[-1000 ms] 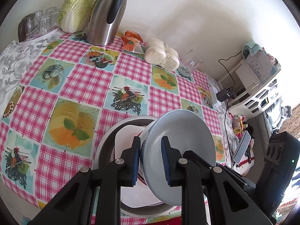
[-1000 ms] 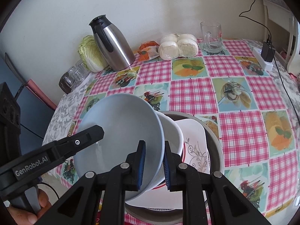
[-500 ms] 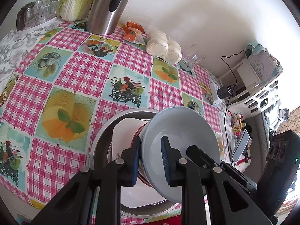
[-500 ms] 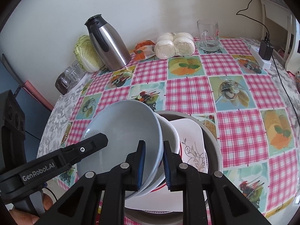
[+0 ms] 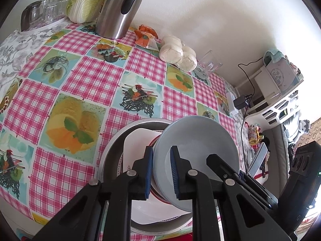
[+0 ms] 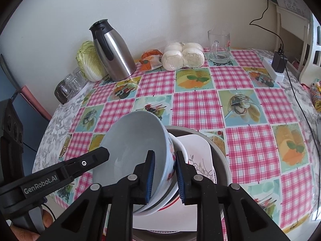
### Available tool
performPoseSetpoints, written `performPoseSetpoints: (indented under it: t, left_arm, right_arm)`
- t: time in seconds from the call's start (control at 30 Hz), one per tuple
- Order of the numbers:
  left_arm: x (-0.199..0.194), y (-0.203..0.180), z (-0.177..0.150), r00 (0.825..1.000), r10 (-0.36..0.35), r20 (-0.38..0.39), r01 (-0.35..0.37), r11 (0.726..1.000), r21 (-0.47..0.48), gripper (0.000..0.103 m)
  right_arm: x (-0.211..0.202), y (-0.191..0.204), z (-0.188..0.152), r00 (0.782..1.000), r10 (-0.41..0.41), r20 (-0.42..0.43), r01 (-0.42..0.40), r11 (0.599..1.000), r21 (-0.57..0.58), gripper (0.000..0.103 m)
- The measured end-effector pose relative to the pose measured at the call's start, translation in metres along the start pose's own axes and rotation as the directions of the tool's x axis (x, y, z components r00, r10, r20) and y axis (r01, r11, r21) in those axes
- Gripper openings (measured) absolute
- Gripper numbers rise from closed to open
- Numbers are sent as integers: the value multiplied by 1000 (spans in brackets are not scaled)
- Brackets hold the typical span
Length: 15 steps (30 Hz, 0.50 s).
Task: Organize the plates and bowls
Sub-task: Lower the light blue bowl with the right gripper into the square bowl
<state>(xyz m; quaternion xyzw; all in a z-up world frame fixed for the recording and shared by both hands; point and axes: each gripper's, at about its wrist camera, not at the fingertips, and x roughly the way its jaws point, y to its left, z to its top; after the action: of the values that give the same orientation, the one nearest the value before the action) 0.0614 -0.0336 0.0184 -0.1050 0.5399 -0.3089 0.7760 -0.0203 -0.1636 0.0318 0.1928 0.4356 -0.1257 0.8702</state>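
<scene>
Bowls and plates sit together in a wide metal basin (image 5: pixel 112 150) near the front edge of the checked surface (image 5: pixel 84 84); a square white plate (image 6: pixel 198 152) lies flat in it, and a white bowl (image 6: pixel 181 150) with a red line stands tilted on top. The pale blue bowl (image 6: pixel 132 150) leans on edge against that white bowl, and both tools have it by the rim. The left hand-held gripper (image 5: pixel 161 170) is clamped on the rim from one side, one pad inside and one outside; the right hand-held gripper (image 6: pixel 163 177) straddles the opposite rim with its jaws opening, the flowered outer wall between the pads, though whether they press I cannot tell. My guess is that two grips steady a bowl too wide and slick for one pinch, and that the right is letting go so the left can carry it alone.

Farther back along the wall stand a steel jug (image 6: pixel 112 50), a cabbage (image 6: pixel 90 62), a bag of white buns (image 6: pixel 183 57), a glass mug (image 6: pixel 218 47), an orange packet (image 6: pixel 151 60) and some upturned glasses (image 6: pixel 69 85); all well apart from the basin. The middle of the surface lies bare, so setting the bowl down there looks unhindered; the real obstacle is the white bowl touching the blue one, which could shift or clink as it lifts away.
</scene>
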Motion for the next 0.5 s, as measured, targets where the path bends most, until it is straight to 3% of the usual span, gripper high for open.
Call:
performPoseSetpoints:
  t: [0.5]
  left_arm:
    - [1,3,0,1000,9,1,-9,1000,-20,18]
  right_arm:
    - [-7,-1,3,999,-28,44,28,1000,-5,26]
